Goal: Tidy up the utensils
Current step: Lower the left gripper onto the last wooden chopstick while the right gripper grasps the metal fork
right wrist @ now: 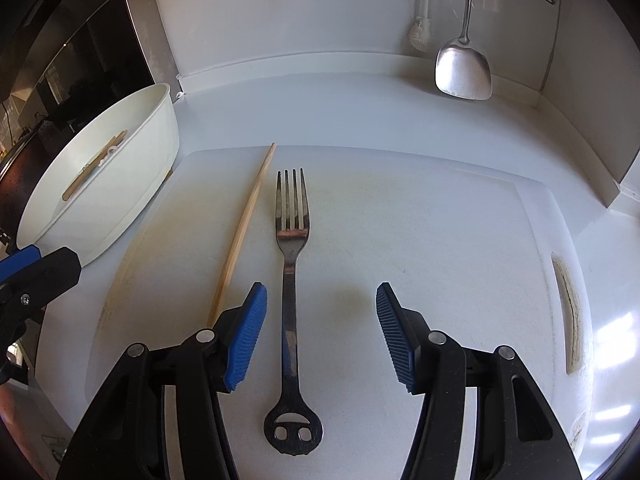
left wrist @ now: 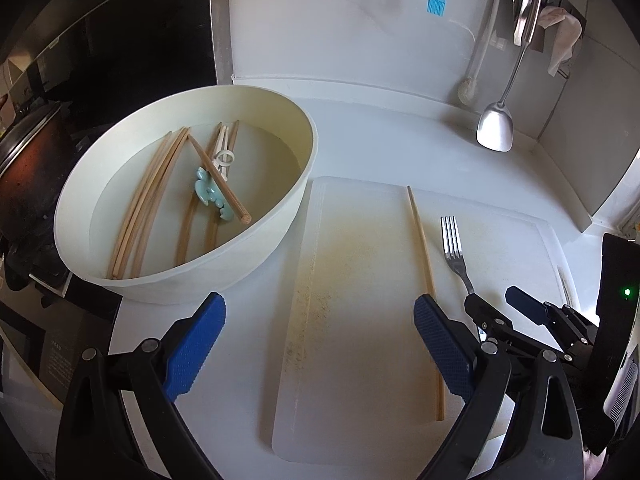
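A steel fork [right wrist: 293, 264] lies on the white cutting board [right wrist: 440, 240], tines pointing away. My right gripper [right wrist: 320, 332] hovers open over its handle, with the handle between the blue pads and untouched. One wooden chopstick [right wrist: 244, 228] lies just left of the fork. In the left wrist view the same chopstick [left wrist: 424, 280] and fork [left wrist: 454, 248] lie right of centre. My left gripper [left wrist: 320, 344] is open over the board, its right pad [left wrist: 440, 352] close to the chopstick. The right gripper [left wrist: 516, 312] shows at the right edge. A white bowl [left wrist: 280, 216] holds several chopsticks [left wrist: 148, 208] and a light blue rest [left wrist: 210, 192].
A metal spatula [left wrist: 496, 128], a white brush [left wrist: 468, 88] and a blue silicone brush [left wrist: 437, 2] hang on the back wall. A dark pot [left wrist: 32, 176] stands left of the bowl. The board has a handle slot [right wrist: 570, 312] at its right.
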